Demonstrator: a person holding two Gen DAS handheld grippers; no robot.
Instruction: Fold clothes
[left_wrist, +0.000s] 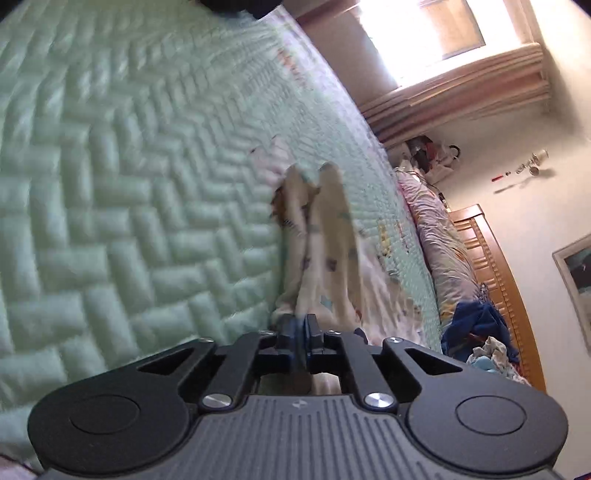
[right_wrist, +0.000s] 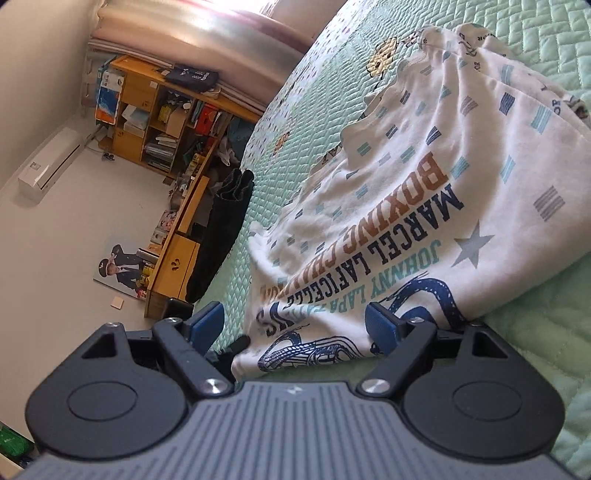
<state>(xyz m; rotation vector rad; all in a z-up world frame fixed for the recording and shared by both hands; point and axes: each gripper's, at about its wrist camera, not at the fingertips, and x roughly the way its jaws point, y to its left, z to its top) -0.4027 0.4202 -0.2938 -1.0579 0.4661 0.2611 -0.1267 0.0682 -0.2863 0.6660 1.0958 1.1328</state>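
A white printed shirt (right_wrist: 424, 206) with blue, orange and teal lettering lies bunched on the green quilted bedspread (right_wrist: 528, 354). My right gripper (right_wrist: 295, 323) is open; its blue pads (right_wrist: 380, 325) straddle the shirt's near hem, one on each side. In the left wrist view the same white shirt (left_wrist: 325, 243) stretches away from the camera as a narrow blurred fold, and my left gripper (left_wrist: 299, 325) is shut on its edge above the green bedspread (left_wrist: 110, 184).
A dark garment (right_wrist: 221, 229) hangs over the bed's left edge. Beyond it stand a wooden shelf (right_wrist: 159, 118) and a desk. A wooden headboard (left_wrist: 495, 280), a pile of blue and white clothes (left_wrist: 480, 332) and rolled bedding (left_wrist: 439, 236) lie along the bed's far side.
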